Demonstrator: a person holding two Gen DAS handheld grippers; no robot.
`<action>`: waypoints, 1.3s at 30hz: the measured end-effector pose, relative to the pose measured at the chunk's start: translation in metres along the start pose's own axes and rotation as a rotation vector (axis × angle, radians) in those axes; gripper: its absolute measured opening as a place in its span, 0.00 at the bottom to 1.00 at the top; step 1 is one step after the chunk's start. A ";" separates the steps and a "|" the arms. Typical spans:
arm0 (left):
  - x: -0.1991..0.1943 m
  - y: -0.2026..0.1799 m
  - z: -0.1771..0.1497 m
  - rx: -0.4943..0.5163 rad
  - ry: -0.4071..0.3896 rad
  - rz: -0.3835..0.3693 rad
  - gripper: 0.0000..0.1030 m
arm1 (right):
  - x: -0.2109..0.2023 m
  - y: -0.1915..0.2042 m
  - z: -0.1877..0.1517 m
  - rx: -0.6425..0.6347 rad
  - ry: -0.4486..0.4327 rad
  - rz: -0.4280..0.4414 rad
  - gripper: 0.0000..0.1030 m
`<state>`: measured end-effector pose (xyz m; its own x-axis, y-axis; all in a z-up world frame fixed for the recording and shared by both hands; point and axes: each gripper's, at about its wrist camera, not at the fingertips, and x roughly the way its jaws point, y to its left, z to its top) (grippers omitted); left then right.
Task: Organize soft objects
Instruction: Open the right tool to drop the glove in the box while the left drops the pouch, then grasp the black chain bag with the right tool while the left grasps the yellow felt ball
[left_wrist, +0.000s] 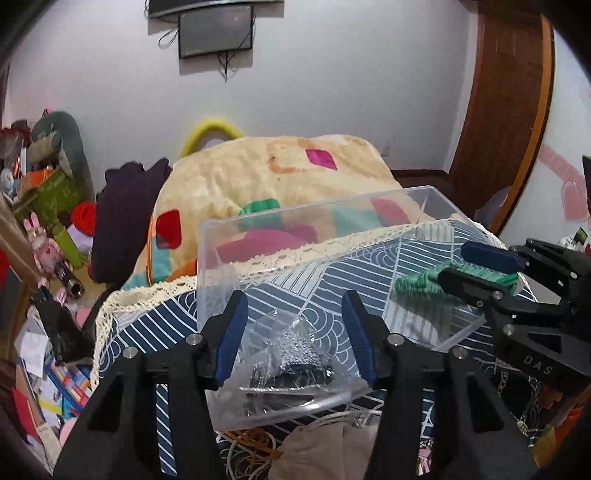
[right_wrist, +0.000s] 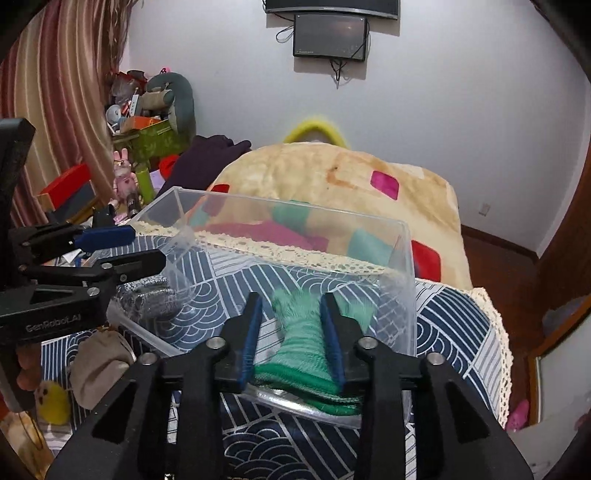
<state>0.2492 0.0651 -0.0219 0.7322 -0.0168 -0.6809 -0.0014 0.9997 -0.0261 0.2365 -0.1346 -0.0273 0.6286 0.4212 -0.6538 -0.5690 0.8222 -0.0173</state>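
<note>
A clear plastic bin (left_wrist: 207, 266) (right_wrist: 406, 258) stands on a blue patterned cloth. My left gripper (left_wrist: 295, 302) is open over the bin's near left corner, above a clear bag holding a grey sparkly soft item (left_wrist: 295, 354) that lies in the bin; it also shows in the right wrist view (right_wrist: 147, 295). My right gripper (right_wrist: 291, 310) is shut on a green fuzzy glove (right_wrist: 310, 339) and holds it over the bin's near right edge. In the left wrist view the right gripper (left_wrist: 454, 266) and the glove (left_wrist: 417, 286) show at the right.
A beige blanket (left_wrist: 266, 177) with coloured patches lies behind the bin. A beige cloth pouch (left_wrist: 325, 450) and cords (left_wrist: 243, 454) lie in front of the bin. A yellow plush (right_wrist: 53, 402) lies at the near left. Cluttered boxes and toys (left_wrist: 48, 206) fill the left side.
</note>
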 end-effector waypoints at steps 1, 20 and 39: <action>-0.004 -0.001 -0.001 0.005 -0.008 -0.004 0.57 | -0.002 0.001 0.000 -0.004 -0.007 -0.002 0.38; -0.102 0.005 -0.019 -0.033 -0.220 0.040 0.90 | -0.083 0.009 -0.002 0.020 -0.235 -0.021 0.78; -0.126 0.013 -0.105 -0.086 -0.200 0.039 0.96 | -0.108 0.018 -0.058 0.073 -0.236 0.008 0.79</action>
<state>0.0853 0.0777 -0.0127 0.8511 0.0344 -0.5238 -0.0836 0.9940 -0.0707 0.1281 -0.1877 -0.0009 0.7355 0.4988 -0.4585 -0.5401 0.8402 0.0477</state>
